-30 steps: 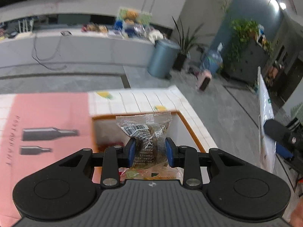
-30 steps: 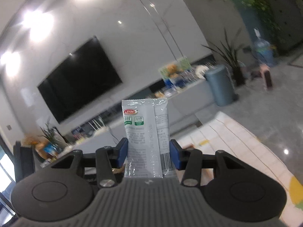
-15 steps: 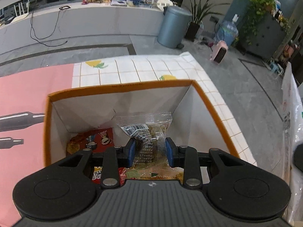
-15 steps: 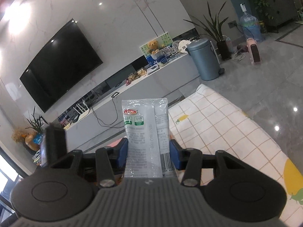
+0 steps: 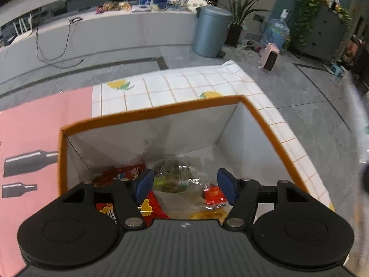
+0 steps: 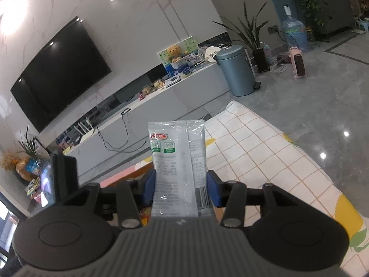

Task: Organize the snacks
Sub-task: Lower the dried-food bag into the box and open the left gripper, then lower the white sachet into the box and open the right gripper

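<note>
Your left gripper (image 5: 185,185) gapes empty above the box (image 5: 265,120) of snacks; your right gripper (image 6: 181,188) clamps a white sachet (image 6: 177,161).

clear snack bag (image 5: 176,177): lying in orange-rimmed box (image 5: 161,112), among red packets (image 5: 120,175)
white sachet (image 6: 178,161): upright, clamped

orange-rimmed box (image 5: 272,124), pink mat (image 5: 34,129), perhaps silver packet (image 6: 177,161)

Bright indoor light, wall glare, fisheye-bent edges, slight motion blur.
</note>
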